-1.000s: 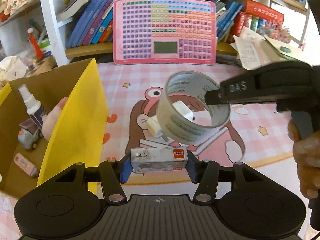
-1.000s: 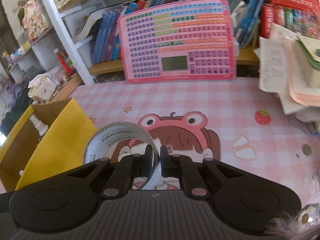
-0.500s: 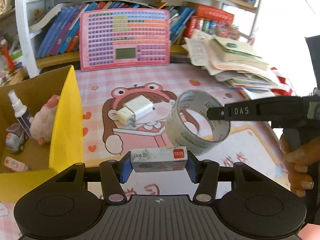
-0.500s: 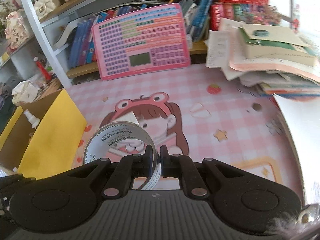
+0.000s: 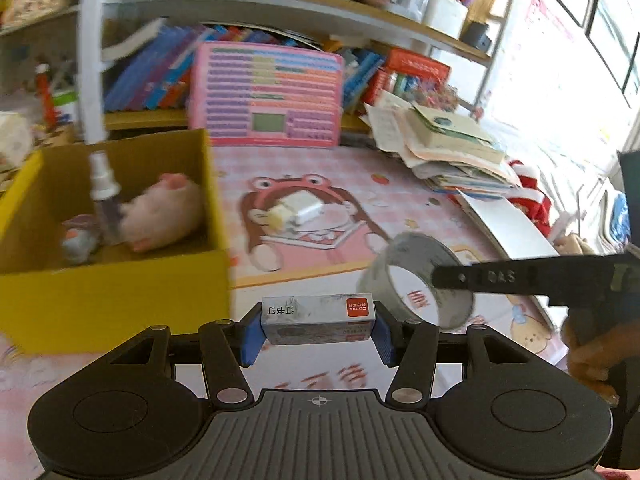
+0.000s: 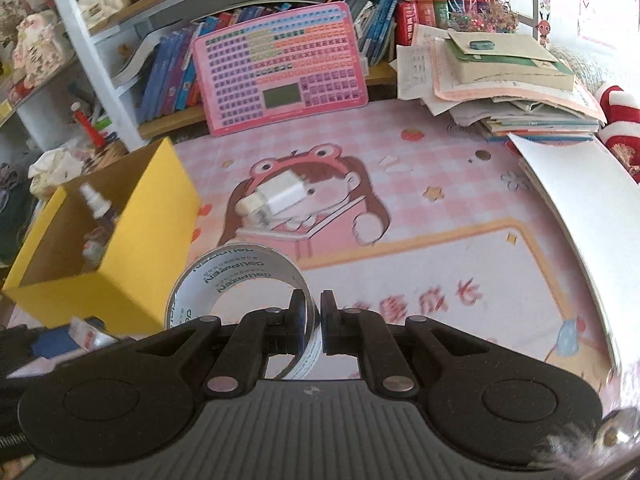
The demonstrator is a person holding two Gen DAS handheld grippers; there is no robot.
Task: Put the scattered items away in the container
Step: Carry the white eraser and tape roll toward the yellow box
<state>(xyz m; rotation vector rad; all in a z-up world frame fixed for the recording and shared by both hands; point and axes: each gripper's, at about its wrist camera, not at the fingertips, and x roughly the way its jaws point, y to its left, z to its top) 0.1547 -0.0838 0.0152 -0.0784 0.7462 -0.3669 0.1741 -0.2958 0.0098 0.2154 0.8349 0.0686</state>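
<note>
The left tool clamps a staple box; the right tool pinches a tape roll. Both have pulled back and up, so the yellow container now sits near left, ready for drop-off; a charger remains on the table.

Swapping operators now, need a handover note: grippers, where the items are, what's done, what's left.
Left gripper: shut on the small staple box, held near the yellow box.
Right gripper: shut on the wall of the tape roll, held above the mat.
Done: spray bottle, pink plush toy and a small toy are in the yellow box.
Left: drop in the staple box and tape roll, then fetch the white charger lying on the mat.
</note>
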